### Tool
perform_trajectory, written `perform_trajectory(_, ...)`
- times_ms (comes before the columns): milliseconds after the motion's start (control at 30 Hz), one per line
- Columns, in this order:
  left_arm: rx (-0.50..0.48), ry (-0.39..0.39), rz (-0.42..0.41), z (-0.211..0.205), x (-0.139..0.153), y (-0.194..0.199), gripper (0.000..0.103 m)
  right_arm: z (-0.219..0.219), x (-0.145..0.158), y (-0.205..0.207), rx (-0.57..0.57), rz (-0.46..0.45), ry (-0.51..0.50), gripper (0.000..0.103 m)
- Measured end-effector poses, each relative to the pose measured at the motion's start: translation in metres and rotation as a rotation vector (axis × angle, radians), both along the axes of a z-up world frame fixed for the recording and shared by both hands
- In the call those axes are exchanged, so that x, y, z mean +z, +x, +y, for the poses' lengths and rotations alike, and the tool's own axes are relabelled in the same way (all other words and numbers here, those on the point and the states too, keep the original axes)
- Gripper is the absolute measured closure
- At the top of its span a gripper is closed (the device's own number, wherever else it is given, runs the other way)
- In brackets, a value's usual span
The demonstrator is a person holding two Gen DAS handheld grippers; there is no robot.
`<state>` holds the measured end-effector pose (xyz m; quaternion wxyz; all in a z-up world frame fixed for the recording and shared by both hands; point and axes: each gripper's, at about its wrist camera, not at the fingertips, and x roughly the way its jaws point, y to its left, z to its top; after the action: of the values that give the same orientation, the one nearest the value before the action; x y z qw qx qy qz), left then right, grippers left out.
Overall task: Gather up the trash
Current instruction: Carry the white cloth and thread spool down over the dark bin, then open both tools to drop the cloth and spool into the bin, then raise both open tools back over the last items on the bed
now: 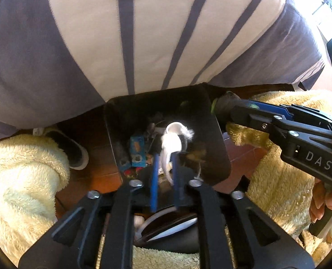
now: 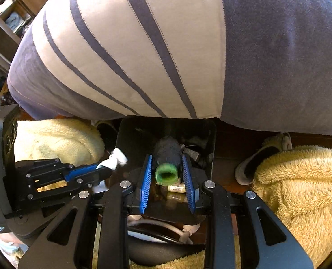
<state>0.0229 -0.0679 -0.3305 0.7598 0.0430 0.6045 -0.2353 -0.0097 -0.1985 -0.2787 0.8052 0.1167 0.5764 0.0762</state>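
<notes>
Left wrist view: tools clamp tissue [image 1: 171, 144] and roll [image 2: 167, 160] over bin [image 1: 217, 139] on tile floor [image 1: 103, 174].

One black bin [image 2: 210, 134] on the floor, and two grippers over it: the left gripper [image 1: 165, 157] pinching one white crumpled tissue [image 1: 171, 144], the right gripper [image 2: 168, 174] clamping one dark sock roll with a green cuff [image 2: 167, 163]. Two slippers [image 1: 73, 150] flank the bin, one at each side. Inside, one blue wrapper [image 1: 137, 151] shows near the bin's left wall.
</notes>
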Motion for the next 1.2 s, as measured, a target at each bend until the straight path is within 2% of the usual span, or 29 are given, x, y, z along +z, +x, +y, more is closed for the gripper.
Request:
perform_trajectory(33, 0.006, 0.001, -0.004, 0.002, 0.000, 0.001, 0.080, -0.001, 0.000, 0.000, -0.004, 0.001, -0.002, 0.071)
perform_trajectory(133, 0.021, 0.000, -0.018, 0.006, 0.004, 0.001, 0.077, -0.004, 0.000, -0.001, -0.023, -0.003, -0.012, 0.052)
perform_trajectory(200, 0.035, 0.003, -0.030, 0.009, 0.008, 0.001, 0.074, -0.007, 0.004, -0.002, -0.041, -0.015, -0.026, 0.043)
perform_trajectory(267, 0.046, 0.006, -0.043, 0.011, 0.012, 0.002, 0.068, -0.010, 0.008, -0.004, -0.059, -0.031, -0.045, 0.029)
perform_trajectory(333, 0.059, 0.017, -0.069, 0.014, 0.019, 0.001, 0.052, -0.015, 0.014, -0.005, -0.081, -0.054, -0.067, 0.019)
perform_trajectory(433, 0.070, 0.031, -0.136, 0.018, 0.038, 0.000, 0.034, -0.021, 0.026, -0.008, -0.097, -0.089, -0.074, 0.010)
perform_trajectory(533, 0.084, 0.021, -0.186, 0.024, 0.058, 0.000, 0.026, -0.027, 0.040, -0.010, -0.112, -0.124, -0.071, 0.008)
perform_trajectory(633, 0.096, 0.006, -0.228, 0.027, 0.078, 0.002, 0.022, -0.035, 0.058, -0.008, -0.131, -0.166, -0.074, 0.008)
perform_trajectory(933, 0.086, -0.025, -0.365, 0.030, 0.137, 0.028, 0.021, -0.054, 0.128, 0.011, -0.151, -0.326, -0.116, 0.008)
perform_trajectory(1100, 0.077, -0.021, -0.430, 0.020, 0.166, 0.053, 0.021, -0.060, 0.156, 0.036, -0.152, -0.383, -0.144, 0.008)
perform_trajectory(1200, 0.085, -0.035, -0.437, 0.018, 0.177, 0.070, 0.021, -0.065, 0.167, 0.054, -0.153, -0.403, -0.160, 0.008)
